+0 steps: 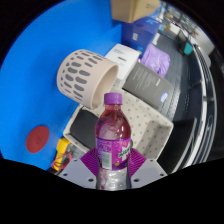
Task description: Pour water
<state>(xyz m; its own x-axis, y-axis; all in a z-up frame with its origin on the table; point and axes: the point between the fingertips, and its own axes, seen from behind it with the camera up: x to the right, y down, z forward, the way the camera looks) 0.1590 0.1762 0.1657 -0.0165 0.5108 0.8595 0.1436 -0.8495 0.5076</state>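
The bottle [113, 135] is pinched upright between the gripper's [112, 172] pads, its purple cap seemingly on — nothing poured yet into the white cup [86, 75].

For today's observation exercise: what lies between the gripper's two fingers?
In the gripper view, a purple-capped bottle stands between the fingers of the gripper, the pink pads at either side; the white slotted cup lies beyond it.

Bottle [113, 140]: clear body, purple cap, magenta label. Finger pads [88, 160]: purple. Cup [87, 77]: beige, pattern of dark oval slots. Surface [35, 80]: bright blue, carrying one red round disc [38, 139]. Box [140, 125]: white, small dark dots.
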